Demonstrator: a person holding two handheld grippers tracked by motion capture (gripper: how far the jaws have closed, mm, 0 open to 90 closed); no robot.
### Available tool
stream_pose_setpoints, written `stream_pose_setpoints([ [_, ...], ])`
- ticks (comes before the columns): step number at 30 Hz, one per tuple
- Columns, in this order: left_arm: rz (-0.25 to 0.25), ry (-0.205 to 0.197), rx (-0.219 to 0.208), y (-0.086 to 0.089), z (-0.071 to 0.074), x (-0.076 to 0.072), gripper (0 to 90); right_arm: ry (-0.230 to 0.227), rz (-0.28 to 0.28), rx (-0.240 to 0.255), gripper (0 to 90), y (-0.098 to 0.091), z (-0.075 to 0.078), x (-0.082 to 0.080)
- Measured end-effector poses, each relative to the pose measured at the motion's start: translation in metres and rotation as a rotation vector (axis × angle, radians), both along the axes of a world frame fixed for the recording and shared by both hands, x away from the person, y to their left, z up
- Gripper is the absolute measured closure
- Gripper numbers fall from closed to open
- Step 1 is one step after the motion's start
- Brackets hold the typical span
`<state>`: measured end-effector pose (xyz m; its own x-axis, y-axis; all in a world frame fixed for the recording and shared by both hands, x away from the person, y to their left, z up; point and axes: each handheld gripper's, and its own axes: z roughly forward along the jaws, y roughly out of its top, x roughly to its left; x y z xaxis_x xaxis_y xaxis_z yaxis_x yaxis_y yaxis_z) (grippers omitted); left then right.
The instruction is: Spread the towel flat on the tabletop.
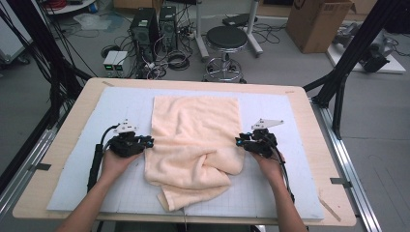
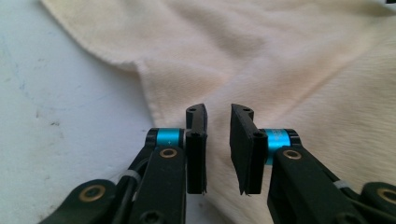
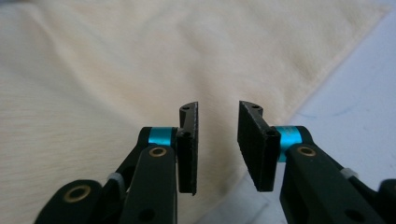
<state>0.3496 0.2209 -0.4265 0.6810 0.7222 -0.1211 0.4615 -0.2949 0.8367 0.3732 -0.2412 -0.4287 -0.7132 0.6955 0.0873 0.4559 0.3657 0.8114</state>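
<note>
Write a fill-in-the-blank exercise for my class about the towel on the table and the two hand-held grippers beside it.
1. The cream towel lies on a pale ____ mat that covers the wooden table.
2. The left hand-held gripper has its jaws ____, with nothing pinched between them.
3. The right hand-held gripper sits at the towel's ____ edge in the high view.
4. On the floor beyond the table stands a round black ____.

Missing words: blue; open; right; stool
</note>
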Motion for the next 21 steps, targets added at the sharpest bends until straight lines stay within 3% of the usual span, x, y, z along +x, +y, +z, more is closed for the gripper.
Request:
stream_pose_setpoints([
  [5, -0.045, -0.051, -0.042, 0.004, 0.01, -0.025, 66.8, -0.062, 0.037, 0.022, 59.2, -0.001, 0.014, -0.025],
  [9, -0.045, -0.085, -0.05, 0.001, 0.013, -0.045, 57.0, -0.07, 0.051, 0.019, 50.9, 0.004, 0.018, -0.044],
  [11, -0.057, -0.102, -0.079, -0.001, 0.013, -0.054, 54.0, -0.082, 0.066, 0.028, 49.7, 0.007, 0.018, -0.054],
  [15, -0.087, -0.104, -0.08, -0.006, 0.009, -0.07, 45.5, -0.106, 0.114, 0.05, 47.6, 0.013, 0.018, -0.072],
  [18, -0.126, -0.077, -0.081, -0.009, 0.002, -0.08, 43.6, -0.105, 0.156, 0.054, 46.3, 0.016, 0.017, -0.082],
  [21, -0.17, -0.053, -0.01, -0.014, -0.007, -0.088, 43.3, -0.099, 0.185, 0.026, 45.5, 0.02, 0.012, -0.086],
])
